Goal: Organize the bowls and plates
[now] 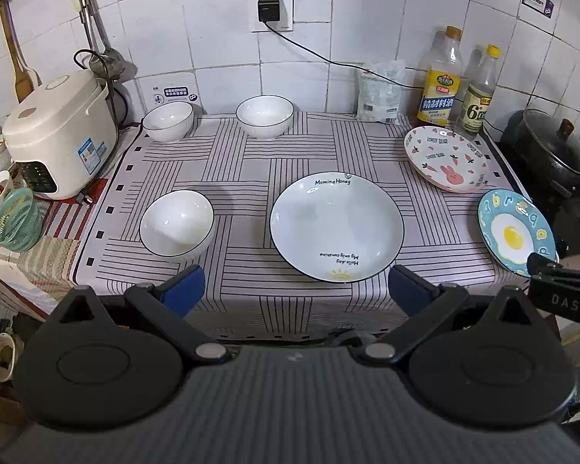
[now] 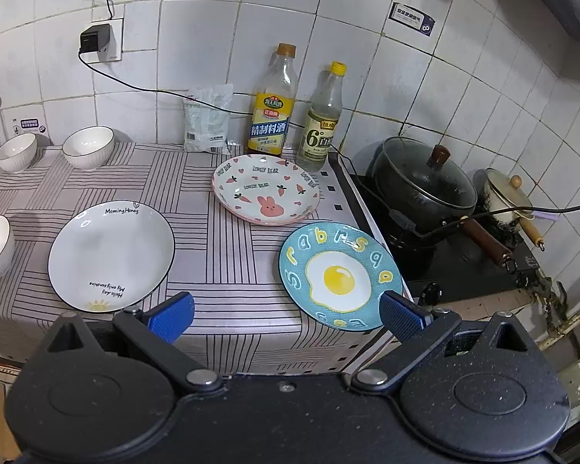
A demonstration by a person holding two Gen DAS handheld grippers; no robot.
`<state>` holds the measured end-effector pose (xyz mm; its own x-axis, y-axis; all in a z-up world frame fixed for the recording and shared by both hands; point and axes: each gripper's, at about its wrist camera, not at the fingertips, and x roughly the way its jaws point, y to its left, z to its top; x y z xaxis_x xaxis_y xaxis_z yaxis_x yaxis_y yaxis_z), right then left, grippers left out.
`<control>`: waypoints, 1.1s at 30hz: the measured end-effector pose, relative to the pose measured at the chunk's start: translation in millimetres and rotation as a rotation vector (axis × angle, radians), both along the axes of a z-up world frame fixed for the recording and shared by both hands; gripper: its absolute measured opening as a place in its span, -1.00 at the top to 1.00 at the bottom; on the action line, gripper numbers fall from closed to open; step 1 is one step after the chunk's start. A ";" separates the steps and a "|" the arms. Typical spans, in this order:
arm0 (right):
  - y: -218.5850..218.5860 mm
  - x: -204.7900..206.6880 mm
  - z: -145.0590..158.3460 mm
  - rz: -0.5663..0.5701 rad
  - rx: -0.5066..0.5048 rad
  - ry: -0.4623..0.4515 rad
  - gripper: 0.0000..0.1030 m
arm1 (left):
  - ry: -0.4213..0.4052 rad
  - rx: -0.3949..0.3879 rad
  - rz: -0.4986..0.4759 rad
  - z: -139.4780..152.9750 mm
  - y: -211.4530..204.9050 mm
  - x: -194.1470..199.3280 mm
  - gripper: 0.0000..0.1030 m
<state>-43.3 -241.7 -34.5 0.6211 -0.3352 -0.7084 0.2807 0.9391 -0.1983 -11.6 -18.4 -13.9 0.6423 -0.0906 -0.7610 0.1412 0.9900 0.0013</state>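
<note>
Both sets of jaws were wide apart, holding nothing. The white plate (image 1: 336,228) sat just ahead between the left gripper (image 1: 295,290) jaws; the egg plate (image 2: 338,274) touched the right gripper (image 2: 286,313) right jaw.

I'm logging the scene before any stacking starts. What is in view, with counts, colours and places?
bowls: 3, white, two at back left, one front left
white plate: 1, white with dark rim, front centre
bunny plate: 1, pink-white, back right
egg plate: 1, blue, front right corner
bottles: 2, yellow-capped, by wall
bag: 1, white, by wall
rice cooker: 1, cream, left
pot: 1, black, on stove right
cloth: 1, striped, covers counter
left gripper: open, nothing held
right gripper: open, nothing held
</note>
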 end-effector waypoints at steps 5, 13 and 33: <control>1.2 -1.9 2.8 0.010 -0.004 0.001 -1.00 | -0.002 0.006 0.018 0.9 4.1 1.4 -0.99; 2.1 -4.2 5.4 0.022 0.031 0.001 -1.00 | 0.004 0.008 0.035 0.2 10.7 2.9 -0.99; 6.7 1.5 -0.7 0.084 0.035 -0.004 -1.00 | 0.075 -0.022 0.079 -17.7 30.9 37.2 -0.99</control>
